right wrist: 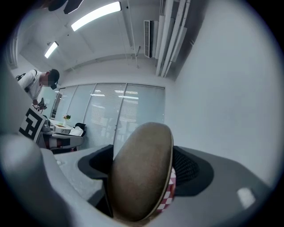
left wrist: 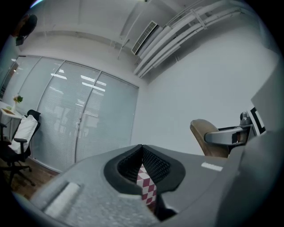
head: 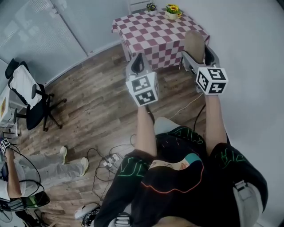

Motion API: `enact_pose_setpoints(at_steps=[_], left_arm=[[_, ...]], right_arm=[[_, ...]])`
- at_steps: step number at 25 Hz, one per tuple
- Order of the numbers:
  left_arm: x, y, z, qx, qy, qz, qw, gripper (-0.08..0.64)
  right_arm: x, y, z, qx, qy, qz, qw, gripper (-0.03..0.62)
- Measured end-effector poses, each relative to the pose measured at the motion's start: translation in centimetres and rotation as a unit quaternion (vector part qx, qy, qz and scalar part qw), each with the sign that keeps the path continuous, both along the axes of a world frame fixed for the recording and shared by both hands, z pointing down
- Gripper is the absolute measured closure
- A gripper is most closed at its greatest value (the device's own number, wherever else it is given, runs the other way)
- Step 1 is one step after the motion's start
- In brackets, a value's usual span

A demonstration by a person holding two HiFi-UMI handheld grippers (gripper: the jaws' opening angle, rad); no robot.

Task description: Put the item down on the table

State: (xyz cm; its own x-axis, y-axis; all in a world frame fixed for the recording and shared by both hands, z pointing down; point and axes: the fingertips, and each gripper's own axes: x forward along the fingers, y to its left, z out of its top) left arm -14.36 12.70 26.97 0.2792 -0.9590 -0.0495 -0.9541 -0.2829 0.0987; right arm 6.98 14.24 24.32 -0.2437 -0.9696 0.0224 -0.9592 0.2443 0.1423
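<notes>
Nothing is set down yet. The right tool (head: 198,56) clamps the brown oval item (head: 194,41) in the air, near the checkered tabletop (head: 151,31) at 12 o'clock. The left tool (head: 138,65) is closed and empty. Lowering and release remain.

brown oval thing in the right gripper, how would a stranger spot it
Find the table with the red-and-white checked cloth by the white wall. Before its right corner, the right gripper clamps a flat tan-brown oval disc. It is plain and held aloft, unlike the yellow flower pot and small green plant on the cloth.
</notes>
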Motion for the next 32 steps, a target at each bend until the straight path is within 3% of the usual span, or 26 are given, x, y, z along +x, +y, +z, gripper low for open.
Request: enact_pose_setpoints(at_steps=[17,24,32], left_arm=[[-1.8,-3.6,0.0,0.005,-0.010,-0.024,0.9997,0.551],[0.0,-6.9,2.6,-0.021,-0.022,-0.010,0.9995,0.551],[3.7,-14.1,5.1,-0.052,-0.001,0.014,0.9985,0.551]], right_arm=[[-1.0,-3.8,0.7,0.005,-0.013,-0.018,1.000,0.170],[0.5,-7.4,3.5,-0.017,-0.036,-0.010,0.999,0.170],[4.3,-13.7,6.5,-0.051,-0.072,0.001,0.996,0.170]])
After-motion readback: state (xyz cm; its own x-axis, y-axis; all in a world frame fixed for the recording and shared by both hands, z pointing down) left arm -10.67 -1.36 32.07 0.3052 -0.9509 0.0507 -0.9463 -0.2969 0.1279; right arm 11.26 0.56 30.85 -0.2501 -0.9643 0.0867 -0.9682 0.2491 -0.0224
